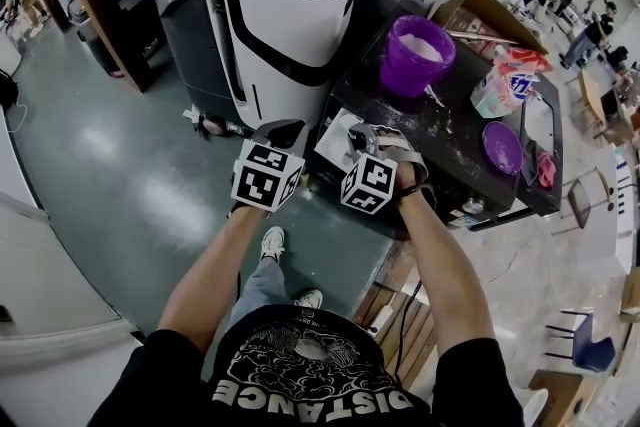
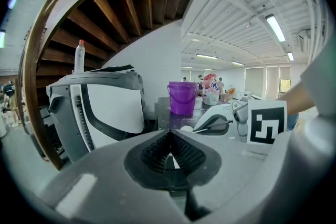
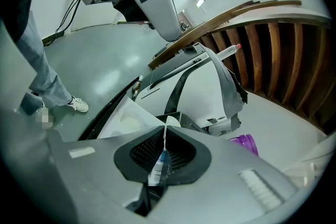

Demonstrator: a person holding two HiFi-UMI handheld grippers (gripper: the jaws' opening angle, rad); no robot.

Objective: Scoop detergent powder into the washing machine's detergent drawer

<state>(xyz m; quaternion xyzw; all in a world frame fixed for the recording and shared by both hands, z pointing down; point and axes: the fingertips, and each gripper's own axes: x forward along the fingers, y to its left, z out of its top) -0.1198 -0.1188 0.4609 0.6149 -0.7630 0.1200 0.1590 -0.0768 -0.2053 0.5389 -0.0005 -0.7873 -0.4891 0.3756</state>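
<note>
Right claw (image 3: 165, 134) pinches a thin scoop (image 3: 157, 162) over the open detergent drawer (image 3: 122, 119); left claw (image 2: 170, 137) is pressed together, empty. Likely the tipping step; next calls for a slow roll over the compartment.

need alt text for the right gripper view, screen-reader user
The right gripper has its fingers shut on a thin white scoop handle, aimed down at an open white detergent drawer. Beyond stands a grey-and-white machine with a bottle on top, a purple bucket at right; the left gripper hangs at the top.
</note>
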